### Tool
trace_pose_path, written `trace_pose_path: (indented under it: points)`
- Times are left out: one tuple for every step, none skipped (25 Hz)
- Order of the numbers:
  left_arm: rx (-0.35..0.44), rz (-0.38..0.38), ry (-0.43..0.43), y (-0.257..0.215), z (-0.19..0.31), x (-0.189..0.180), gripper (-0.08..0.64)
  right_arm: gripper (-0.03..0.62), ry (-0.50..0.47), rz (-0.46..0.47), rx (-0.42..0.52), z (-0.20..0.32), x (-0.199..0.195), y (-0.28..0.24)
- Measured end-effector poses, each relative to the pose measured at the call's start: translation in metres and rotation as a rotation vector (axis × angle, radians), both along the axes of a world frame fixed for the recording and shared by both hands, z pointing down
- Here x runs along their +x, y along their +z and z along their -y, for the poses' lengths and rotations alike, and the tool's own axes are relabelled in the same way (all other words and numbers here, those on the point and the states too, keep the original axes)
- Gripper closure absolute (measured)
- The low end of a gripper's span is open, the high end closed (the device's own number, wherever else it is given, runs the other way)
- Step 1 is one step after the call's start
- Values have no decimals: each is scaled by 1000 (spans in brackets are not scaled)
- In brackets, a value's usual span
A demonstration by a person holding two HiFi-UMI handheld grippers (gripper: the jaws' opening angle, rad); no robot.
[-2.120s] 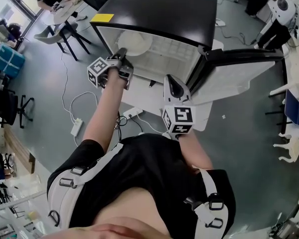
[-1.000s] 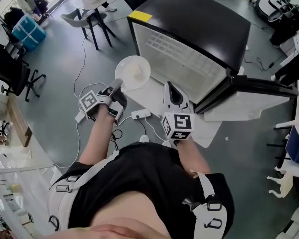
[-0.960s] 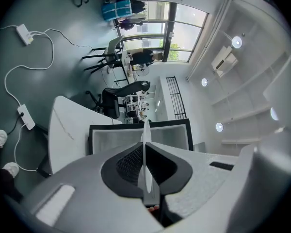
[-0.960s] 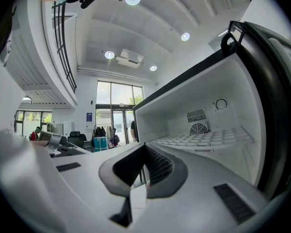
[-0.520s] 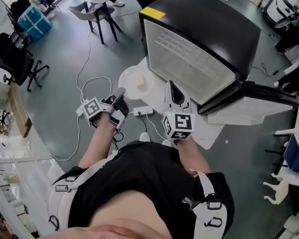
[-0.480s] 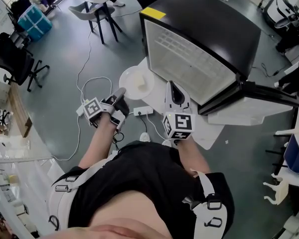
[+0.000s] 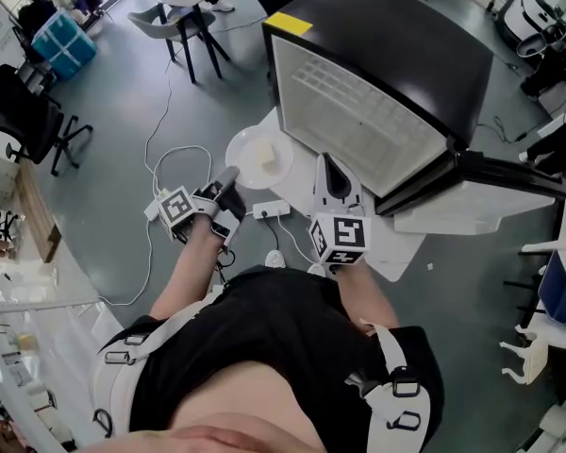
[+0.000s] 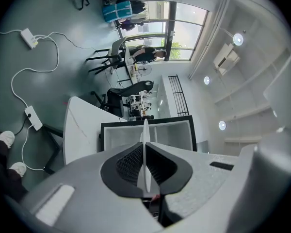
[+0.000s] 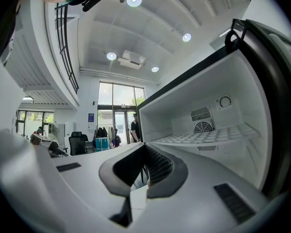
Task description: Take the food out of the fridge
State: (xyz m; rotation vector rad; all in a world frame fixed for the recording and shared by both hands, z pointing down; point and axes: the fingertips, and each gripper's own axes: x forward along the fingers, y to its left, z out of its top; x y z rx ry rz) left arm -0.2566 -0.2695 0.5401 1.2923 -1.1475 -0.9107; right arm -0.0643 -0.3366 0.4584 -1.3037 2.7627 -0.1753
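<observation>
The left gripper [image 7: 231, 177] is clenching the near rim of a white plate [image 7: 247, 166]. In the head view the plate is sitting at centre frame, just outside the open fridge [image 7: 387, 55] and off its lower-left corner. A pale piece of food [image 7: 269, 153] is lying on the plate, so the food is reading as out of the cabinet and hanging over the floor [image 7: 104, 130], not yet set down. The plate is being carried roughly flat, judged so that the food is not sliding off. The edge grip is leaving the load hanging beyond the jaws, which is a tipping risk. In the left gripper view the jaws are standing almost together, with the pads [image 8: 131, 161] pressing either face of the plate [image 8: 144, 130], seen edge-on. The right gripper [image 7: 327, 164] is pointing at the fridge mouth, just right of the plate, and is touching nothing. It is judged to be waiting in reserve. In the right gripper view its jaws are standing together with nothing between them, and no food is showing on the shelf [image 9: 208, 132] beyond.
</observation>
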Motion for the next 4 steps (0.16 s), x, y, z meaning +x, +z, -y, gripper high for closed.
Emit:
trace_pose_path:
  points:
    - [2, -9, 3, 0, 1, 0, 543, 584, 4, 1, -1, 1, 1, 1]
    - [4, -17, 6, -1, 1, 1, 543, 584, 8, 1, -2, 2, 2, 1]
    - [7, -24, 10, -1, 2, 2, 543, 584, 11, 0, -3, 2, 4, 2]
    - [9, -31, 14, -2, 2, 2, 543, 584, 15, -1, -4, 3, 5, 2]
